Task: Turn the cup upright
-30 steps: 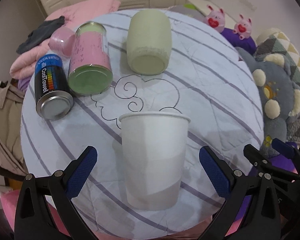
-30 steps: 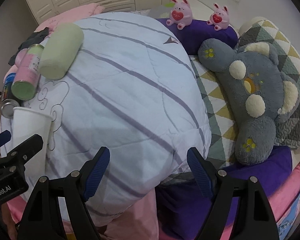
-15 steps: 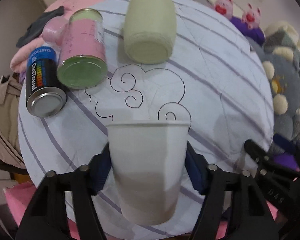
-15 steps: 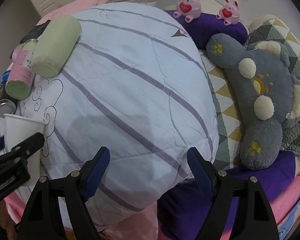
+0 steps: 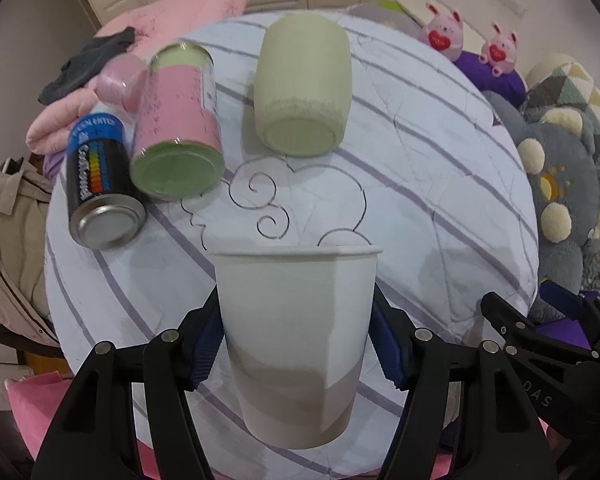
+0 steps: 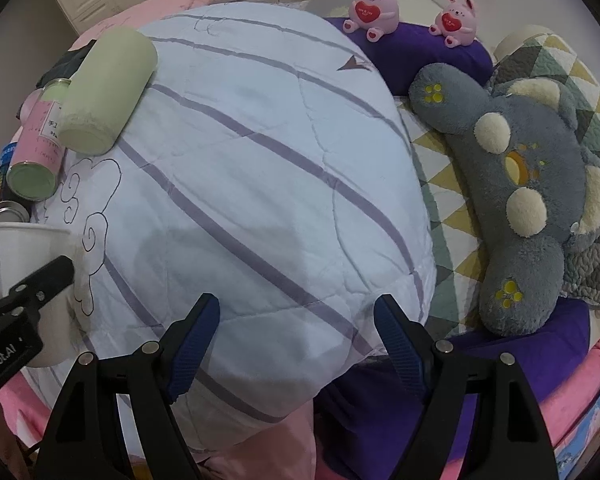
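Observation:
A white paper cup (image 5: 296, 332) stands rim-up on the striped white quilt (image 5: 420, 168). My left gripper (image 5: 296, 344) is shut on the cup, its blue pads pressing both sides of the cup's lower half. The cup also shows at the far left of the right wrist view (image 6: 24, 264), with a left finger (image 6: 40, 280) across it. My right gripper (image 6: 296, 340) is open and empty, above the quilt's near edge, to the right of the cup.
A green roll (image 5: 302, 92), a pink-labelled jar (image 5: 176, 128) and a black and blue can (image 5: 100, 184) lie on the quilt behind the cup. A grey plush toy (image 6: 520, 200) and two pink bunnies (image 6: 370, 0) lie to the right. Pink bedding lies behind.
My left gripper has closed from wide open onto the cup's sides. The right gripper has stayed open and shifted only slightly.

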{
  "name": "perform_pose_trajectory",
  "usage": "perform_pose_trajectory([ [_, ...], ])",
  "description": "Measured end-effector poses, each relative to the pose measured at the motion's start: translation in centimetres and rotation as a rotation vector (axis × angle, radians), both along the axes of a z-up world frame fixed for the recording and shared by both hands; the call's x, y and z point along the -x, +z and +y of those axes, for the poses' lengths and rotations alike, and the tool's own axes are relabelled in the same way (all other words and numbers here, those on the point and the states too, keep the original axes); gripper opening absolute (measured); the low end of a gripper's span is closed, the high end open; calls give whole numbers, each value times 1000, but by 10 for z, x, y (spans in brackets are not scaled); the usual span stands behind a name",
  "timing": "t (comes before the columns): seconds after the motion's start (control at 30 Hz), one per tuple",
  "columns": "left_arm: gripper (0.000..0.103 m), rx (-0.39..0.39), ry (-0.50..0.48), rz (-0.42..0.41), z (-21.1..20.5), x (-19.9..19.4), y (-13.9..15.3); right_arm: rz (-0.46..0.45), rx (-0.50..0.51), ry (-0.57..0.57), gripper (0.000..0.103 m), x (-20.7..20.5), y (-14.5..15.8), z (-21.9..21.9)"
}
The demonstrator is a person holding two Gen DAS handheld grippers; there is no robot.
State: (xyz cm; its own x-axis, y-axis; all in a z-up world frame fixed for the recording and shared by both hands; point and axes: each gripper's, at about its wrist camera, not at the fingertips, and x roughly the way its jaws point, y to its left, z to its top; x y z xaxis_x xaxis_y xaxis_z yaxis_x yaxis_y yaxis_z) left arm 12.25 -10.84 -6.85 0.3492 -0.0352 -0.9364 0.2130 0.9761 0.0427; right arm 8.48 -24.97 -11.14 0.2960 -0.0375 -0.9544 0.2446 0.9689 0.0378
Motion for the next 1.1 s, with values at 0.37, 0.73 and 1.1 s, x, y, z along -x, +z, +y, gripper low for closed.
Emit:
perform_pose_trajectory([
  [0.37, 67, 60, -23, -227, 2, -5, 30, -24, 28, 21, 81, 1, 10, 6],
  [0.73, 78, 75, -5, -214, 11, -10, 17, -15, 30, 19, 81, 3, 9, 6],
  [1.1, 85, 70, -19, -208, 9, -6, 14, -11, 33, 28, 81, 6, 9, 10],
])
